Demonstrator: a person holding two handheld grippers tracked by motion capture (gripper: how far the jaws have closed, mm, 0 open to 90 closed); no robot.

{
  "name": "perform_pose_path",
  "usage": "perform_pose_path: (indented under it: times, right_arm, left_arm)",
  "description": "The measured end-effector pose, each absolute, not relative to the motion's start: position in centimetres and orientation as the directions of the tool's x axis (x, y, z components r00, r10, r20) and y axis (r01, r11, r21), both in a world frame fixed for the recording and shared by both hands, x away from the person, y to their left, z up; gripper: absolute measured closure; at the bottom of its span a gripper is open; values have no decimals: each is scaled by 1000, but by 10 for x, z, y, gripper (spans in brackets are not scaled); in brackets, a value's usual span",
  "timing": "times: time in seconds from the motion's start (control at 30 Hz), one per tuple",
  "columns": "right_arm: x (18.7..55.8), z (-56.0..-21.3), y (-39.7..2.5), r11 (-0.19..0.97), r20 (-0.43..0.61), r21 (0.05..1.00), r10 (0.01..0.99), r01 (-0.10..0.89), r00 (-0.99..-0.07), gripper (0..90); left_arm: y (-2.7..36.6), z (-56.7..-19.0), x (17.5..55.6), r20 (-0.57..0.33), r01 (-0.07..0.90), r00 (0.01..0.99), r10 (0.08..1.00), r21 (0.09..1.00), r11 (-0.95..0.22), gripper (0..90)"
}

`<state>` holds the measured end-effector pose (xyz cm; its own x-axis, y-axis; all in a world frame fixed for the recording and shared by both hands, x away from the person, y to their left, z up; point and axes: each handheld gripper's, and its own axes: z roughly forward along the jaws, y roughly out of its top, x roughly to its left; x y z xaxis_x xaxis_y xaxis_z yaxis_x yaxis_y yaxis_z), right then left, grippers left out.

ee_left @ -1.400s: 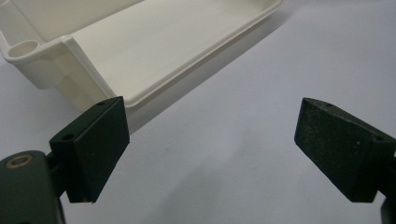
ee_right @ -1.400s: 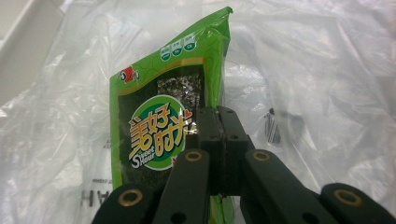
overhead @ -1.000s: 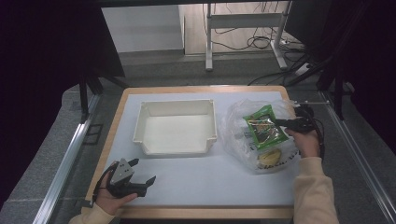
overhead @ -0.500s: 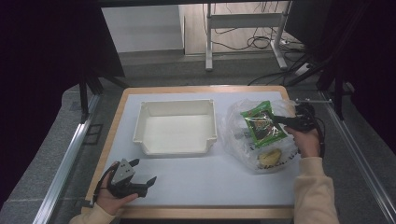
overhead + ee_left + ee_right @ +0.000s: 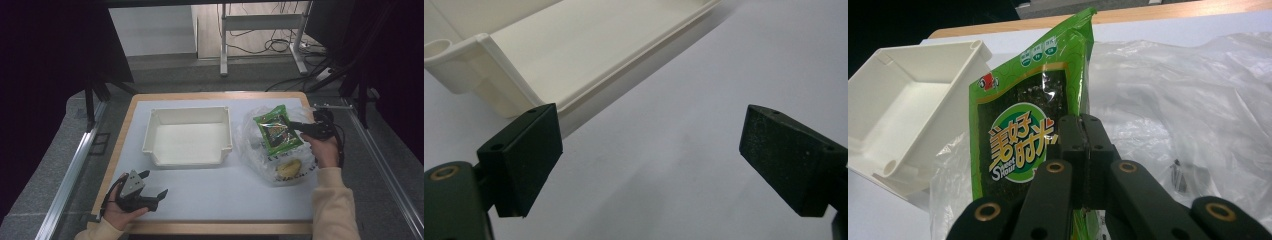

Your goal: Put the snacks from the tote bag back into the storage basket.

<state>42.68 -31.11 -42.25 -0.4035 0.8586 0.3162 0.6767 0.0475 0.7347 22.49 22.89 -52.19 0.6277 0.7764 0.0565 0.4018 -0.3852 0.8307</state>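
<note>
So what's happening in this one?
A person works at a table with a gripper in each hand. The right gripper has its jaws shut on a green snack packet, holding it above a clear plastic bag that lies right of a white tray. A yellowish item sits in the bag. The tray looks empty. The left gripper rests near the table's front edge, jaws open, holding nothing.

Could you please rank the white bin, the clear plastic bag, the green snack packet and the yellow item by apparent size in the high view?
1. White bin
2. Clear plastic bag
3. Green snack packet
4. Yellow item inside the bag
</note>
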Motion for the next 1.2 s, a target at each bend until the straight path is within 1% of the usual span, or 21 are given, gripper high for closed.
perform_pose_path:
  times: [1.2]
  right_arm:
    - [428,-415,-281,55,318,764,835,643,-449,900]
  left_arm:
    - [227,-524,226,58,405,632,773,825,-393,103]
